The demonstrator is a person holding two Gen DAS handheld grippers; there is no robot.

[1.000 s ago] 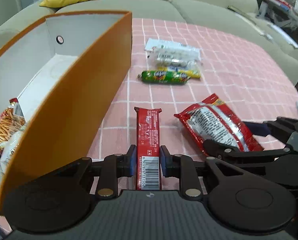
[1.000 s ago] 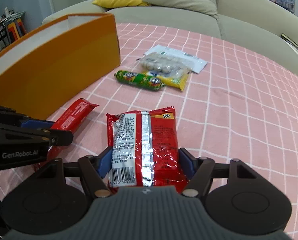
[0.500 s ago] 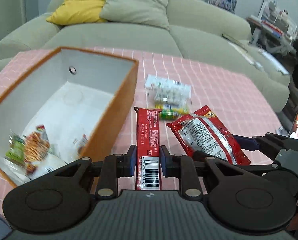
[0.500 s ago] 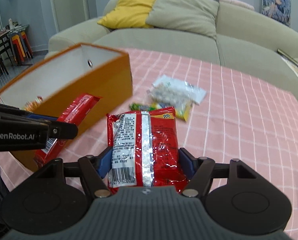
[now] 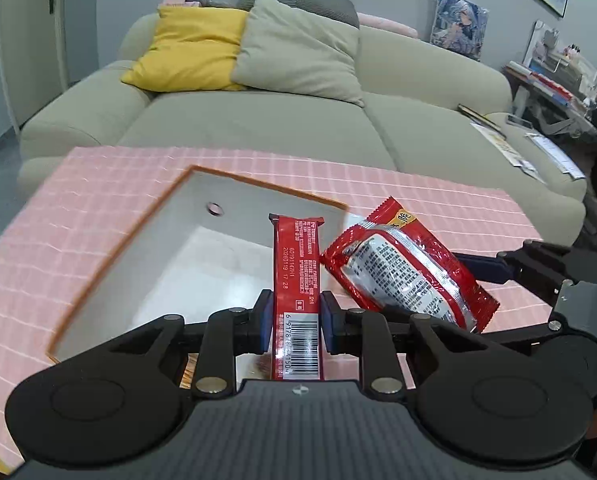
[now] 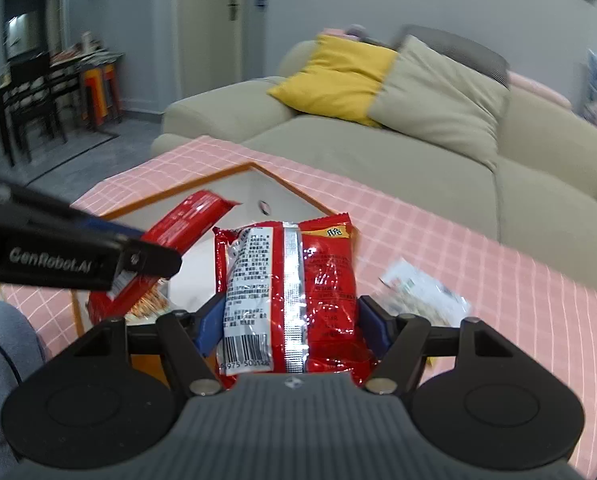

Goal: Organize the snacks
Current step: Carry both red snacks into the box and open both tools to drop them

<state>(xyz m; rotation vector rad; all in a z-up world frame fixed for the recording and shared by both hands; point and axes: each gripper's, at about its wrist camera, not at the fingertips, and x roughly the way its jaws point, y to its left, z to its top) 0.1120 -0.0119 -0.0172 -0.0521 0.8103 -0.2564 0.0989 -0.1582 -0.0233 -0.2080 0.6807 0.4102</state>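
Both grippers hang above the orange box (image 5: 98, 276) on the pink-checked counter (image 5: 38, 248). The left gripper (image 5: 297, 316) is clamped on a slim red snack bar (image 5: 297, 264), held over the box's white inside — the right gripper (image 6: 290, 324) pinches a wider red snack bag (image 6: 286, 280) just beside it. A clear packet (image 6: 422, 292) lies on the cloth.
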